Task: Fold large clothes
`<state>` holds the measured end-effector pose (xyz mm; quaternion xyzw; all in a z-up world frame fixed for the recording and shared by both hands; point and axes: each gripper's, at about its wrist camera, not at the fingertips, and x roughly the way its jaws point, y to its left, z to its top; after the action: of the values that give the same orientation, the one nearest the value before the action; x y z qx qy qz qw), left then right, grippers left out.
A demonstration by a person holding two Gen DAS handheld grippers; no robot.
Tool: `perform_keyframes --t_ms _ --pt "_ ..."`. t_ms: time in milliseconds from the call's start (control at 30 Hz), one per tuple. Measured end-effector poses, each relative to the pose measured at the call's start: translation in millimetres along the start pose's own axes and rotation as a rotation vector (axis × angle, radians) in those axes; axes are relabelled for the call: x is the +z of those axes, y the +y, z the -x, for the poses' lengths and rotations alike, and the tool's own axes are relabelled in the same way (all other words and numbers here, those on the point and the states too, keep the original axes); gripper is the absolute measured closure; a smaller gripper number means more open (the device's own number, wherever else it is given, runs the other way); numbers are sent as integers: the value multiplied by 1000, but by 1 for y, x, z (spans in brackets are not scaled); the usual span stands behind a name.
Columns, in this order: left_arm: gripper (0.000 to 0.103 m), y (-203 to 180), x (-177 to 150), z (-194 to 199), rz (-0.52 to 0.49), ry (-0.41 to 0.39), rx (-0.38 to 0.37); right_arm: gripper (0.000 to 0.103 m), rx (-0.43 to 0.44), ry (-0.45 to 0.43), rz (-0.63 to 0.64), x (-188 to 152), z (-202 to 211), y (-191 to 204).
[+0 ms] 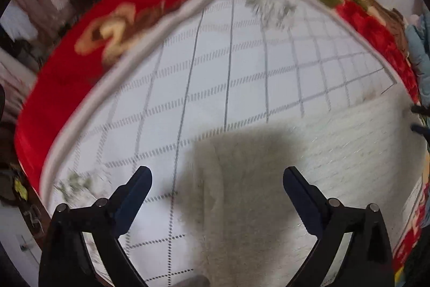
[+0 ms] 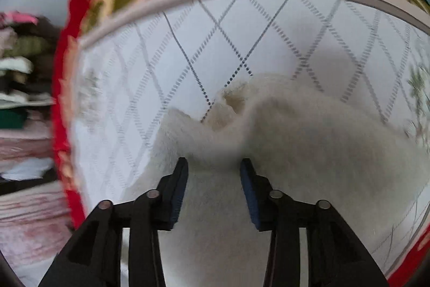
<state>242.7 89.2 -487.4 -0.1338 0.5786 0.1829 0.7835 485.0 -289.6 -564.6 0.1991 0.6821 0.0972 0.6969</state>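
Early in the fold: cream fleece garment (image 2: 282, 141) rumpled on grid-patterned mat (image 1: 242, 66), bunched between right gripper (image 2: 214, 166) fingers, not clamped; left gripper (image 1: 217, 179) spread wide, empty.

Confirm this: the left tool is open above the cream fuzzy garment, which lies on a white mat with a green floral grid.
One thing is off: the grid on the white mat is grey lines and dashes, not green floral, as the left wrist view shows. The rest holds: the left tool is open above the cream fuzzy garment, which lies on that mat.
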Motion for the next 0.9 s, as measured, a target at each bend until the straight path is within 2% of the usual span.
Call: perform_keyframes --t_ms 100,133,167,200,233,267,300,400,467,500,533,600,633,700,767,833,900 --pt "2 -22 17 23 -45 -72 32 52 4 -57 -45 -23 39 -29" --pt "2 -33 22 27 -69 -88 21 52 -6 -70 -75 -32 50 -46" --pt "2 -42 30 27 -93 -95 6 45 -15 -87 -95 -39 57 -60" --pt "2 -58 35 25 -114 -101 -10 36 -25 -112 -113 -47 64 -78" --pt "2 -73 39 23 -128 -105 -33 11 -41 -140 -138 -55 69 -98" --pt "2 -88 42 20 -142 -97 -60 0 -56 -158 -167 -60 69 -113" --pt "2 -102 45 17 -152 -87 -82 0 -54 -167 -214 -65 66 -134" --pt "2 -163 51 -8 -203 -43 -148 0 54 -141 -346 -74 38 -184" --pt "2 -198 48 -28 -265 -18 -145 0 189 -115 -407 -71 10 -207" --pt "2 -216 45 -36 -300 -1 -147 2 251 -107 -433 -70 -3 -214" --pt "2 -228 43 -45 -324 17 -151 14 318 -132 -445 -68 -12 -218" --pt "2 -249 37 -62 -371 56 -123 68 373 -195 -460 -70 -21 -215" --pt "2 -256 34 -68 -382 71 -125 92 426 -191 -499 -74 -22 -217" --pt "2 -259 33 -69 -390 71 -118 96 433 -251 -540 -92 -6 -218" --pt "2 -260 29 -62 -394 97 -156 97 431 -315 -598 -129 22 -222" --pt "2 -263 20 -57 -407 122 -183 97 404 -339 -651 -168 41 -229" --pt "0 -266 5 -59 -436 143 -192 96 380 -346 -637 -198 49 -236"
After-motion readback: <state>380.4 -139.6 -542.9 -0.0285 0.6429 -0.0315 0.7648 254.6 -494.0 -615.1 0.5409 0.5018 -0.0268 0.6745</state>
